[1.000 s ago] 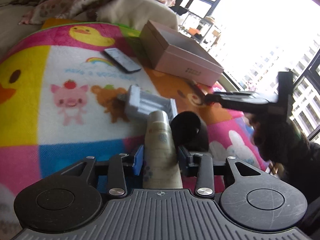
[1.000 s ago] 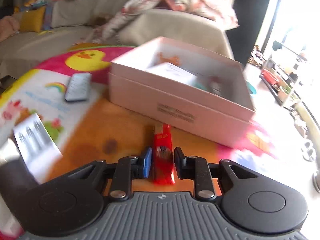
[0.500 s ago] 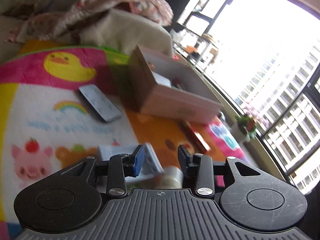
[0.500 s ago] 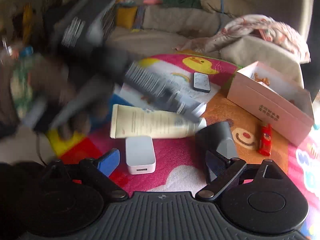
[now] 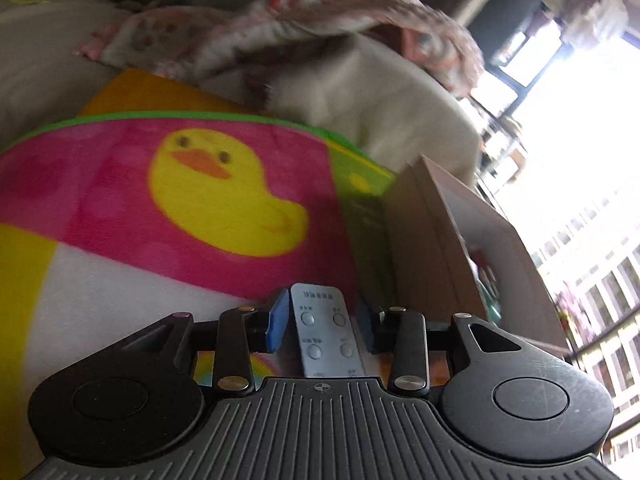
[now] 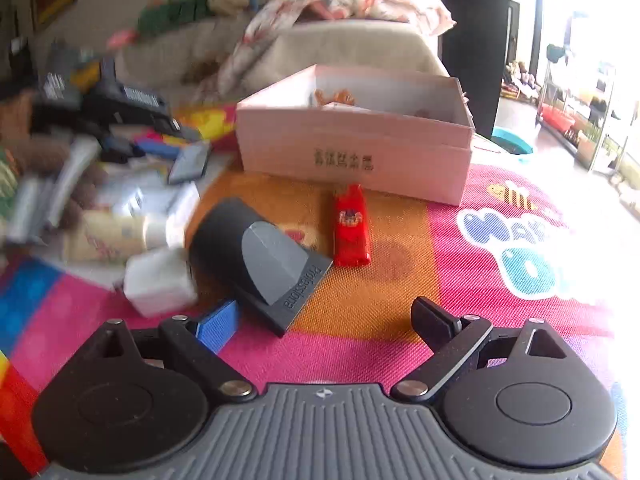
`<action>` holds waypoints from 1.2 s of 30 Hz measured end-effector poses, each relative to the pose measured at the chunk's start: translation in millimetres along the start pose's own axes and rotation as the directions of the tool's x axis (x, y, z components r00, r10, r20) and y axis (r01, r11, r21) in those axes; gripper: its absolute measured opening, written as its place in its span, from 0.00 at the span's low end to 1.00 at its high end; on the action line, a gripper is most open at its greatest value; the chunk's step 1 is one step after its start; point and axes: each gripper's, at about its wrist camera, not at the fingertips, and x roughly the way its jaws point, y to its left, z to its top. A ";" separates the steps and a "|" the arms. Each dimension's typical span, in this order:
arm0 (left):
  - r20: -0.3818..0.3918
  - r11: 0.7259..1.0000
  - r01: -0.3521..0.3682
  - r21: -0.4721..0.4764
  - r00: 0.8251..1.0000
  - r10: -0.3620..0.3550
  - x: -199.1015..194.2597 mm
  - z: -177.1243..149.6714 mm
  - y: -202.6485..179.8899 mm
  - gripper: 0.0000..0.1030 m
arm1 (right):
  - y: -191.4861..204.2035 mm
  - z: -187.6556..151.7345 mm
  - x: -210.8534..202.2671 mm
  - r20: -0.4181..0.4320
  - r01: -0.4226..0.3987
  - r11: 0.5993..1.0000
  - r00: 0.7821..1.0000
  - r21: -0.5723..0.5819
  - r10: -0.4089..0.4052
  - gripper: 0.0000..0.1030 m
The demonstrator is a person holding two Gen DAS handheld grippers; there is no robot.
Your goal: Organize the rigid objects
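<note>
My left gripper (image 5: 322, 322) straddles a grey remote control (image 5: 324, 332) lying on the duck-print mat (image 5: 200, 208); gaps show on both sides, so it is open. The pink box (image 5: 436, 252) stands just right of it. In the right wrist view my right gripper (image 6: 326, 320) is wide open and empty, above the mat in front of a black dryer nozzle (image 6: 260, 260). A red lighter (image 6: 351, 226) lies before the pink box (image 6: 352, 156). The left gripper (image 6: 132, 108) appears at the far left over the remote (image 6: 190, 162).
A cream tube (image 6: 120, 236), a white charger block (image 6: 158, 282) and a white holder (image 6: 152, 200) lie left of the nozzle. A sofa with a floral blanket (image 6: 340, 4) stands behind the mat. A window and shelves (image 6: 580, 120) are at the right.
My left gripper let go of the cream tube and moved forward over the remote. My right gripper left the red lighter, opened wide and now faces the nozzle and box.
</note>
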 end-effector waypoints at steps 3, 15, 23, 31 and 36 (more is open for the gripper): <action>-0.051 0.994 0.044 0.105 0.998 -0.039 1.9 -12.3 -16.7 0.39 | 0.0 -2.4 -1.8 -0.007 -0.003 1.000 1.000 -0.002 0.003 0.96; -0.180 0.929 0.159 0.335 0.978 -0.102 -28.7 -56.1 -42.0 0.39 | -2.1 7.6 9.7 -0.013 0.002 1.000 1.000 -0.010 -0.002 0.97; -0.128 0.892 0.227 0.392 0.973 -0.192 -99.4 -71.1 -40.1 0.39 | -1.0 7.0 9.3 -0.012 0.004 1.000 1.000 -0.011 -0.004 0.97; -0.232 0.771 0.122 0.625 0.972 0.034 -121.2 -125.4 -47.0 0.44 | 0.1 6.1 9.8 -0.013 0.011 1.000 1.000 -0.017 -0.011 0.97; -0.194 0.771 0.114 0.627 0.981 0.013 -115.5 -148.8 -59.1 0.42 | 3.0 5.5 10.0 -0.014 0.028 0.999 0.999 -0.030 -0.028 0.97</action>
